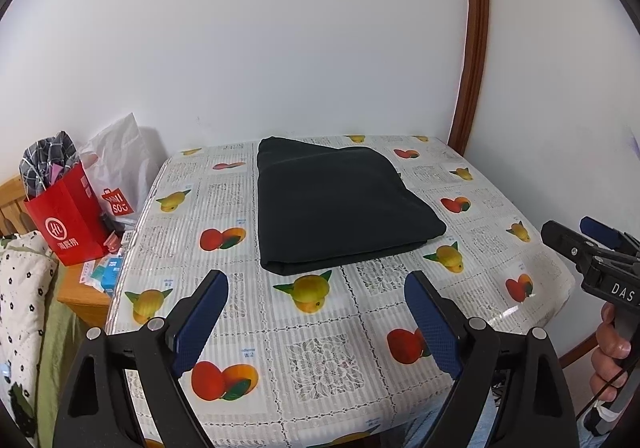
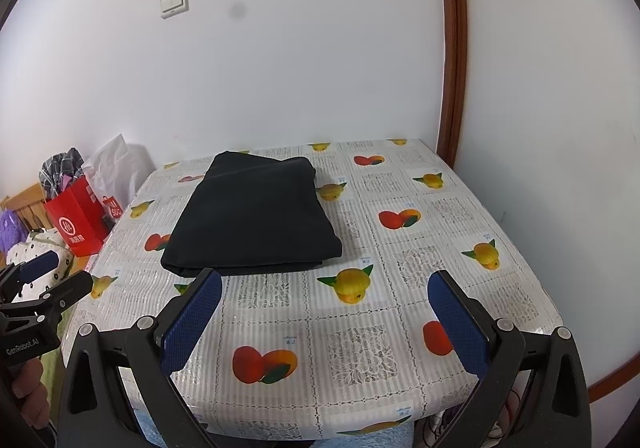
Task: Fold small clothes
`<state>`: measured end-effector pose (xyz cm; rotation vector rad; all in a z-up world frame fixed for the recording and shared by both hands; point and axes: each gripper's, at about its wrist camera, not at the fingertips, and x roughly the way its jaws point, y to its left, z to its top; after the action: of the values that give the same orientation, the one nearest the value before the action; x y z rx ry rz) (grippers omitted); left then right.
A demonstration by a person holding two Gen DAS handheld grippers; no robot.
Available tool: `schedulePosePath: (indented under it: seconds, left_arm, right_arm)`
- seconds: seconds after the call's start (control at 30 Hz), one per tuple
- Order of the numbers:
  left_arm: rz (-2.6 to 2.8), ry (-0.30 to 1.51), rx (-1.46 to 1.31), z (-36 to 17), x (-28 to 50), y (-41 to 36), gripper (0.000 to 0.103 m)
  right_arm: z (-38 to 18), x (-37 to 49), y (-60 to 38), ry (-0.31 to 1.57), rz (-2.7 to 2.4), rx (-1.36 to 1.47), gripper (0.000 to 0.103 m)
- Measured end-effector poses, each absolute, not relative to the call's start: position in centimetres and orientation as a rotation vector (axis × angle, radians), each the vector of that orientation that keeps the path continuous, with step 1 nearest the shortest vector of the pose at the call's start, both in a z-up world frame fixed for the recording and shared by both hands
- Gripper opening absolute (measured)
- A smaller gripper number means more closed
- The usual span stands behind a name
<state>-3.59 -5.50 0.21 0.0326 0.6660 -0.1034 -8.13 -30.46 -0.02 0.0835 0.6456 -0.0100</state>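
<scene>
A black garment (image 1: pixel 340 204) lies folded into a flat rectangle on the table (image 1: pixel 320 360), toward its far side; it also shows in the right wrist view (image 2: pixel 256 216). My left gripper (image 1: pixel 316 284) is open and empty, held above the table's near part, short of the garment's near edge. My right gripper (image 2: pixel 324 284) is open and empty, also just short of the garment's near edge. The right gripper shows at the right edge of the left wrist view (image 1: pixel 576 236), off the table's right side. The left gripper shows at the left edge of the right wrist view (image 2: pixel 52 276).
The table has a fruit-print cloth (image 2: pixel 360 328) and stands against a white wall. A red paper bag (image 1: pixel 68 220) and a white plastic bag (image 1: pixel 116 164) stand on a wooden stand left of the table. A brown door frame (image 1: pixel 476 48) is at the right.
</scene>
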Motion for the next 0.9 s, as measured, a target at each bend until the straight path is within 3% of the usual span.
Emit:
schedulePosePath:
  seconds: [0.9]
  left_arm:
    - [-0.084, 0.674, 0.01, -0.1, -3.5, -4.4, 0.089]
  right_arm:
    - [-0.8, -7.6, -29.8, 0.673, -0.004, 0.076, 0.101]
